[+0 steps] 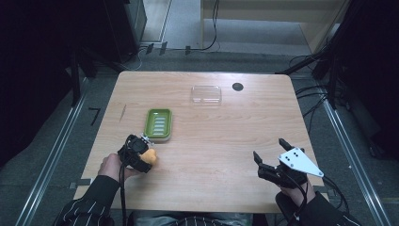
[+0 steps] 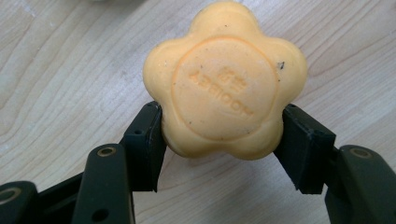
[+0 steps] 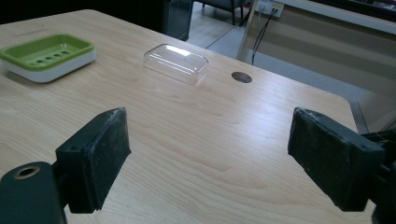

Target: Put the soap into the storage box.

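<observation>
An orange flower-shaped soap (image 2: 224,84) with raised lettering is clamped between the pads of my left gripper (image 2: 222,140), just over the wooden table (image 2: 60,70). From above, that soap (image 1: 149,156) and the left gripper (image 1: 141,153) sit near the table's front left, a short way below the green soap dish (image 1: 159,123). My right gripper (image 1: 268,149) rests at the front right, open wide with nothing between its jaws; its own view (image 3: 208,154) looks across the table at the green soap dish (image 3: 46,53) and a clear plastic lid (image 3: 176,61).
The clear lid (image 1: 206,94) lies toward the far edge, beside a round cable hole (image 1: 237,86). Bare wood stretches between the two grippers. Dark stands and cables surround the table (image 1: 211,141) on the floor.
</observation>
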Demonstrator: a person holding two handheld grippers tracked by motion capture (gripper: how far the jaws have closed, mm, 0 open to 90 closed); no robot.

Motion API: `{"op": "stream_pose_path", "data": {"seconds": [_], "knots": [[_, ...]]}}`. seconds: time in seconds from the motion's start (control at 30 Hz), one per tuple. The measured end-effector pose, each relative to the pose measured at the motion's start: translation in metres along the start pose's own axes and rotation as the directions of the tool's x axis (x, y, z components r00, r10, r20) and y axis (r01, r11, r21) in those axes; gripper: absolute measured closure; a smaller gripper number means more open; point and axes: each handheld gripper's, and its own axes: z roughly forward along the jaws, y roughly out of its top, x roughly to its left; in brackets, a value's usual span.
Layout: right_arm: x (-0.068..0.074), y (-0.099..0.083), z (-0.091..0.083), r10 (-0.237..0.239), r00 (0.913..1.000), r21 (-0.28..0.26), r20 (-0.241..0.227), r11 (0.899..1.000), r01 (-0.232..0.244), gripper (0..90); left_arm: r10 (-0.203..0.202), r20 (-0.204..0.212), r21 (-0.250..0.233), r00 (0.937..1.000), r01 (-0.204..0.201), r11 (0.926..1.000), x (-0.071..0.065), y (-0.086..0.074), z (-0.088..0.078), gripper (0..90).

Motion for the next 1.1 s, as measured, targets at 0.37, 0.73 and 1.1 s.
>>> {"op": "stream_pose_path", "data": {"seconds": [0.37, 0.73, 1.1], "knots": [[0.000, 0.000, 0.000, -0.001, 1.0000, 0.001, -0.001, 1.000, 0.001, 13.4, -0.007, -0.025, -0.031, 0.9997, 0.006, 0.9995, 0.004, 0.003, -0.005, 39.6], [0.001, 0.000, 0.000, -0.003, 1.0000, 0.003, -0.001, 1.000, 0.003, 13.4, -0.018, -0.039, -0.066, 0.9991, 0.016, 0.9977, 0.006, 0.007, -0.010, 39.6], [0.001, 0.000, 0.000, -0.004, 1.0000, 0.003, -0.001, 1.000, 0.004, 13.4, -0.030, -0.032, -0.095, 0.9990, 0.027, 0.9951, 0.008, 0.009, -0.016, 39.7]]}}
